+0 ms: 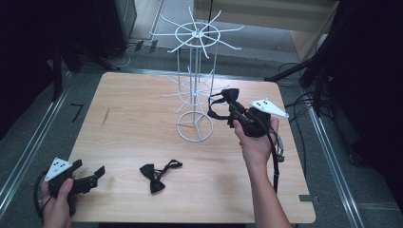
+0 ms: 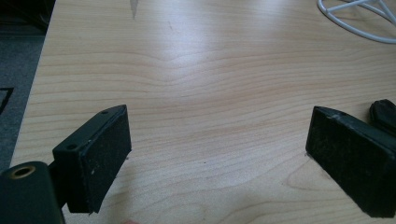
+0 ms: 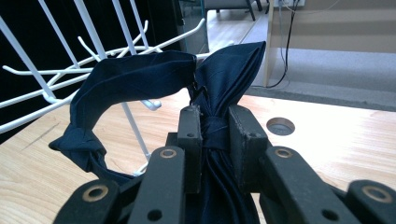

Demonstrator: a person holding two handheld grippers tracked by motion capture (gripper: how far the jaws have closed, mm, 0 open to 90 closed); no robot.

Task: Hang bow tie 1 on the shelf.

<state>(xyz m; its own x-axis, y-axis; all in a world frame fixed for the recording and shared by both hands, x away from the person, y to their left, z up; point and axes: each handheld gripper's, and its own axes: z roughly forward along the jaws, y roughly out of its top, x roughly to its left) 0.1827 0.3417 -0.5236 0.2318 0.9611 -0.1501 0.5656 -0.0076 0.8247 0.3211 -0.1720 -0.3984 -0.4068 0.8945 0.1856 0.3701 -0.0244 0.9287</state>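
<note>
Right gripper view: my right tool pinches the bow tie at its knot. The white rack stands just left, its loop by the hooks. My left tool is wide apart.

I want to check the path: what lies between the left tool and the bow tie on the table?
Only bare wood of the table lies between the left tool and the bow tie, as the high view shows.

My black right gripper clamped on a dark navy bow tie, white wire rack, a second black bow tie on my pale woodgrain table, black left gripper, grey floor.
</note>
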